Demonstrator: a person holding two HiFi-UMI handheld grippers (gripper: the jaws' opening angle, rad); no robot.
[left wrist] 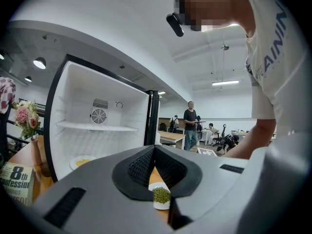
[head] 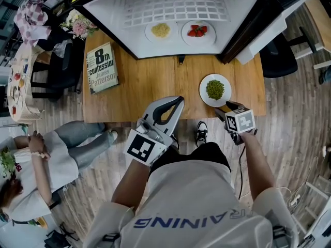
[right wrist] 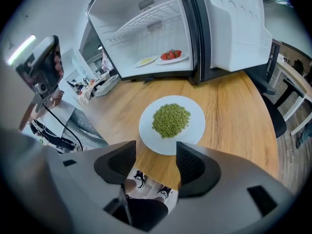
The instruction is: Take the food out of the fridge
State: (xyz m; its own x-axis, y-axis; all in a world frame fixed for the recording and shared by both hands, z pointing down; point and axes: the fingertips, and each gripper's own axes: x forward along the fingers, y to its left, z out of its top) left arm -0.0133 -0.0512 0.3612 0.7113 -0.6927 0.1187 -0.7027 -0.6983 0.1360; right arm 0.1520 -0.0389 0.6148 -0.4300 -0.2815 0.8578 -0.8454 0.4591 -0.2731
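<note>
The open fridge (head: pixel 176 45) holds two white plates on its floor: one with yellow food (head: pixel 161 30), one with strawberries (head: pixel 198 31). A third white plate (head: pixel 204 95) of green peas (head: pixel 215 89) rests on the wooden table (head: pixel 155 81) near its front right edge. My right gripper (head: pixel 222 108) is open, just short of that plate's near rim (right wrist: pixel 156 139), with nothing between its fingers. My left gripper (head: pixel 179 101) hovers shut and empty over the table's front edge, left of the peas (left wrist: pixel 161 195). The right gripper view also shows the strawberries (right wrist: pixel 170 55) inside the fridge.
A book (head: pixel 101 67) lies on the table's left part, with flowers (head: pixel 77 25) behind it. The fridge door (head: pixel 269 25) stands open to the right. A seated person (head: pixel 36 159) is at the left, a dark chair (head: pixel 276 56) at the right.
</note>
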